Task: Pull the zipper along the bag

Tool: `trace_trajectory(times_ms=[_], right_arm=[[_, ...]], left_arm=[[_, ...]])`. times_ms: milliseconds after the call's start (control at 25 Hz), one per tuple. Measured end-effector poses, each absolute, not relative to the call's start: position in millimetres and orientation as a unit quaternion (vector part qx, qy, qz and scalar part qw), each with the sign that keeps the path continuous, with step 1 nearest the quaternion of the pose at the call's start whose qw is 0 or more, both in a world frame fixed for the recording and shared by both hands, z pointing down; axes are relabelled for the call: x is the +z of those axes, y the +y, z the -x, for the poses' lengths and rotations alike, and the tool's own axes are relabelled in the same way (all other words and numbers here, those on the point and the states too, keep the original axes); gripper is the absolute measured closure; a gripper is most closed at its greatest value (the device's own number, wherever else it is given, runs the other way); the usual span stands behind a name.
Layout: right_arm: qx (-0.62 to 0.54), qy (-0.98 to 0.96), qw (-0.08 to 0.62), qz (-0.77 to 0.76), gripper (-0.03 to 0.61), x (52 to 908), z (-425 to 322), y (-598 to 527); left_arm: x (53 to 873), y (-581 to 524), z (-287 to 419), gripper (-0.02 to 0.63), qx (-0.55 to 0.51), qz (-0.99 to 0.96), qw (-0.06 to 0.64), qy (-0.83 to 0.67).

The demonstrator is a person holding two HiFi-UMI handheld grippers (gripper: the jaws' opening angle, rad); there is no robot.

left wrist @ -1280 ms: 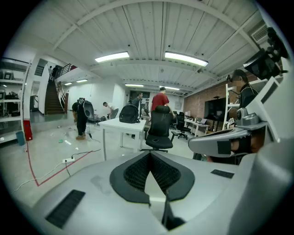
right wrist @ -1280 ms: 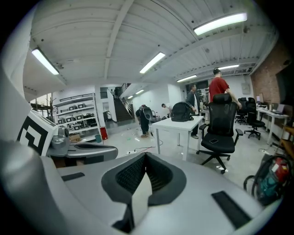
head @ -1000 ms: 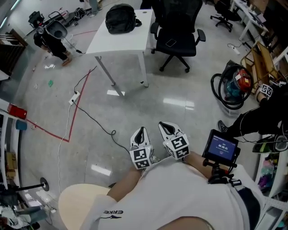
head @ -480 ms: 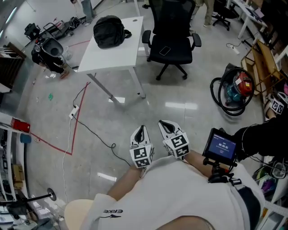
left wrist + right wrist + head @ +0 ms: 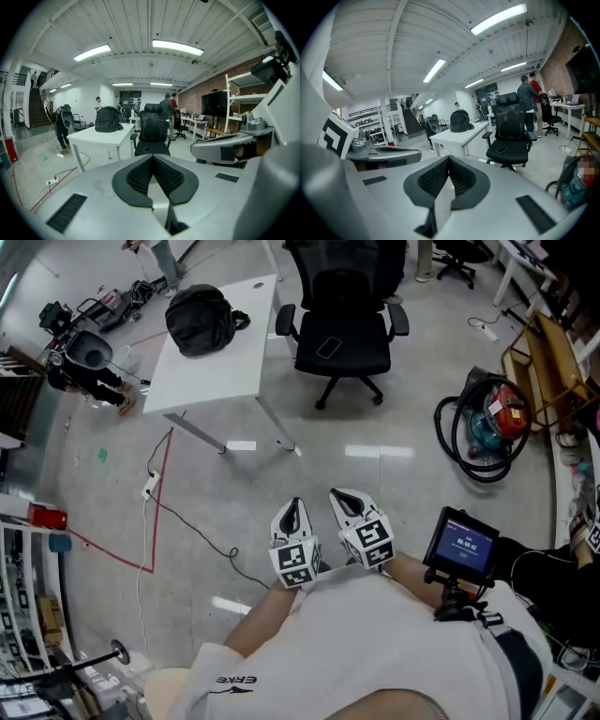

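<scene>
A black backpack point(image 5: 201, 321) lies on a white table point(image 5: 234, 371) across the room, far ahead of both grippers; it shows as the same bag point(image 5: 108, 120) in the left gripper view and as the bag point(image 5: 460, 121) in the right gripper view. My left gripper point(image 5: 293, 510) and right gripper point(image 5: 349, 503) are held side by side close to my chest, above the floor. Both have their jaws pressed together with nothing between them. The zipper is too far away to make out.
A black office chair point(image 5: 342, 320) with a phone point(image 5: 328, 347) on its seat stands beside the table. A vacuum with a coiled hose point(image 5: 487, 427) sits on the right. A cable and power strip point(image 5: 150, 486) cross the floor. Several people point(image 5: 168, 108) stand far back.
The table, bag and chair have slid left and up in the head view as the head camera shifted. Both grippers keep their place and stay shut.
</scene>
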State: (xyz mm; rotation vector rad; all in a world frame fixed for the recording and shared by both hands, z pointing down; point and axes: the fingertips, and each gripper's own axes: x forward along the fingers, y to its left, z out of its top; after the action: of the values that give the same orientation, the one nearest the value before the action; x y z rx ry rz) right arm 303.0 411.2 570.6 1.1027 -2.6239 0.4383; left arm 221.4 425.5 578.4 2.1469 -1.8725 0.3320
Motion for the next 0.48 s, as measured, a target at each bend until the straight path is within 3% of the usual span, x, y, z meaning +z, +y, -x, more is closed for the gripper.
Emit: trace_trajectory(times_ms=[480], right_arm=[[0.162,-0.889,0.126,-0.408,0.574,580.9,-314.2,333.2]], left_arm=[[583.2,332.6,-236.5,0.611,0.12,-0.767,0.127,-0.618]])
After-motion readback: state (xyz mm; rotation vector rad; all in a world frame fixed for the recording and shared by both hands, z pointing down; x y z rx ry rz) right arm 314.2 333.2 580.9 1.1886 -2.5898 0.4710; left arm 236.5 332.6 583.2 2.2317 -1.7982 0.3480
